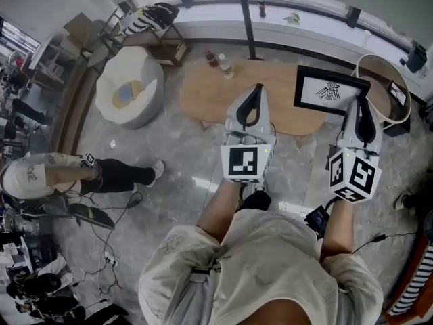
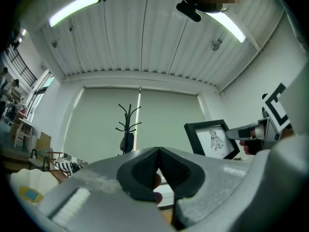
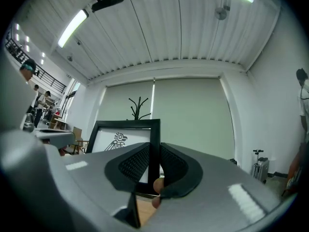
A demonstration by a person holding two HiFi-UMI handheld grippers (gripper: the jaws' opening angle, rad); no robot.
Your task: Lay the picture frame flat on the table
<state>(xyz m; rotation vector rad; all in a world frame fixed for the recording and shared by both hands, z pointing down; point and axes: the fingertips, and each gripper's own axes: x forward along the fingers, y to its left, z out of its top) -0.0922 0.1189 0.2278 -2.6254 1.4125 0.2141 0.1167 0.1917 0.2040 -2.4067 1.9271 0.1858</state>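
1. Head view: the right gripper (image 1: 358, 101) clamps the picture frame (image 1: 330, 90) upright over the right end of the wooden table (image 1: 216, 97). Two bottles (image 1: 220, 63) stand beyond the left gripper (image 1: 255, 90), to its left; their contents cannot be made out.
2. Left gripper view: the jaws are closed together with nothing between them; the frame is off to their right.
3. Right gripper view: the jaws pinch the frame's black right edge; its print extends to their left.

No legible words, numbers or brand names are found. A bird-like emblem is printed inside the picture frame (image 1: 330, 91); the tiny line under it is too small to be read. Square black-and-white coded markers, not text, are carried on the cube (image 1: 243, 162) of the left gripper (image 1: 256, 88) and the cube (image 1: 354, 176) of the right gripper (image 1: 360, 99). A dark mark on a bystander's cap (image 1: 26, 175) is unreadable, as are the labels on the bottles (image 1: 220, 62).
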